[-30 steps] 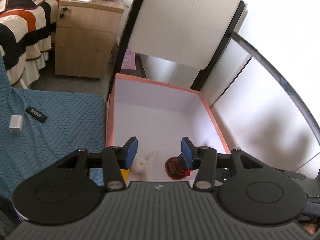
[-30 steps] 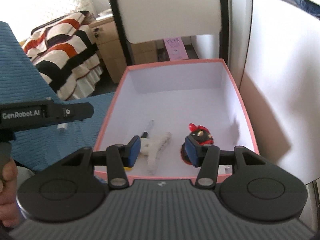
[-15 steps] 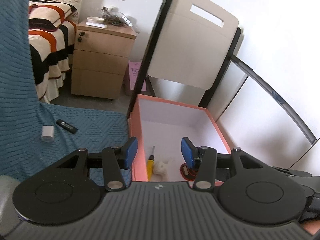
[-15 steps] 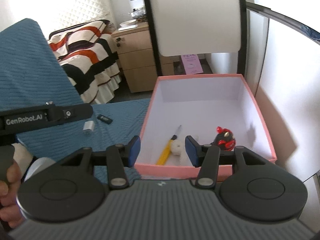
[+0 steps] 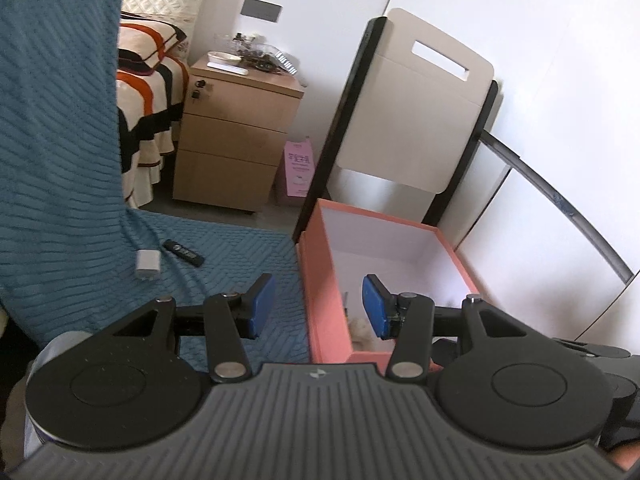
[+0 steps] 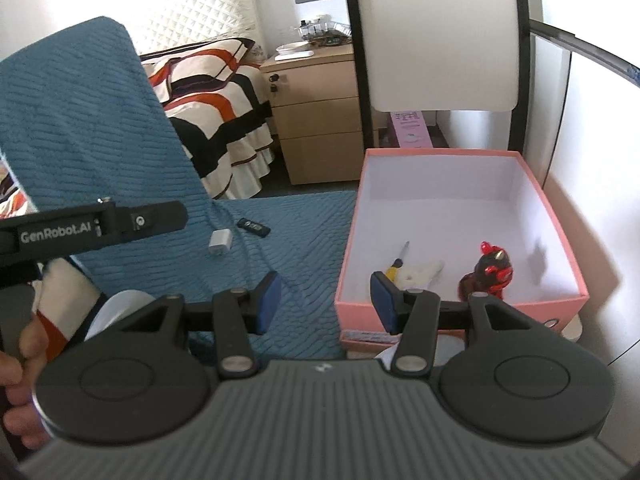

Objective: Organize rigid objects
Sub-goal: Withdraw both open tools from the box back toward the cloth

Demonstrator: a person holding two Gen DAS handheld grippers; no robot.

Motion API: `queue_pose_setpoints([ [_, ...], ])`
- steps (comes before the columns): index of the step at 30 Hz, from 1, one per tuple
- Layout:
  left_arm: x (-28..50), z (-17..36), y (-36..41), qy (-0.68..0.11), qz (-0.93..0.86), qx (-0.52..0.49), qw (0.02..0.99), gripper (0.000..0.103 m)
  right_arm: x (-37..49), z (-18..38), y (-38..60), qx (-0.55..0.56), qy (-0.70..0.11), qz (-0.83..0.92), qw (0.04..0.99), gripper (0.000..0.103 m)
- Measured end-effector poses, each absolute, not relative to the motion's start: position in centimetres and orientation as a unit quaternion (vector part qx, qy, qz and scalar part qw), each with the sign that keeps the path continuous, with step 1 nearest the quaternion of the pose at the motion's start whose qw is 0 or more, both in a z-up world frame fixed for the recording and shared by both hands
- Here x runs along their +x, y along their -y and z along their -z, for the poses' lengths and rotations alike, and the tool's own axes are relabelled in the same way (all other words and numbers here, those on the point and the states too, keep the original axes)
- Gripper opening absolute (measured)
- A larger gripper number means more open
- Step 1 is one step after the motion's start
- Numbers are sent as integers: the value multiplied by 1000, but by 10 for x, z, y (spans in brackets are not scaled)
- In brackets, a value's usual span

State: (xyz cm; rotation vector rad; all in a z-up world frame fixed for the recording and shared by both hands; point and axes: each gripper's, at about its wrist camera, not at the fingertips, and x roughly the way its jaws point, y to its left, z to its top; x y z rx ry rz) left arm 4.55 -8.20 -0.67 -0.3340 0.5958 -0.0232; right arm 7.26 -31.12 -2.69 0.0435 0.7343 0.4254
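Both the left gripper (image 5: 318,306) and the right gripper (image 6: 326,302) are held wide open, nothing gripped. The screwdriver (image 6: 397,263) and white toy (image 6: 420,273) in the pink box (image 6: 560,240) are partly hidden by a fingertip.

Blue blanket (image 6: 280,232), white adapter (image 6: 220,241), black stick (image 6: 253,227)

"GenRobot.AI" stood in white letters on the black bar of the left gripper (image 6: 96,228), seen from the right wrist. The pink carton (image 6: 412,130) by the drawers bore dark print too blurred to read, as did the small black stick (image 6: 253,227) on the blue cover.
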Motion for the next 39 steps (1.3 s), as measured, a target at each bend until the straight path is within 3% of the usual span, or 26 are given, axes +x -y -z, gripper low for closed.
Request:
queue_pose_setpoints([
  [14, 14, 33, 39, -303, -13, -187, 934, 60, 51, 46, 275, 17, -375, -215, 901, 53],
  [26, 35, 51, 6, -314, -25, -194, 929, 61, 74, 57, 251, 9, -384, -221, 897, 53],
  [39, 87, 112, -25, -333, -31, -181, 925, 61, 127, 87, 221, -11, -398, -227, 889, 53],
])
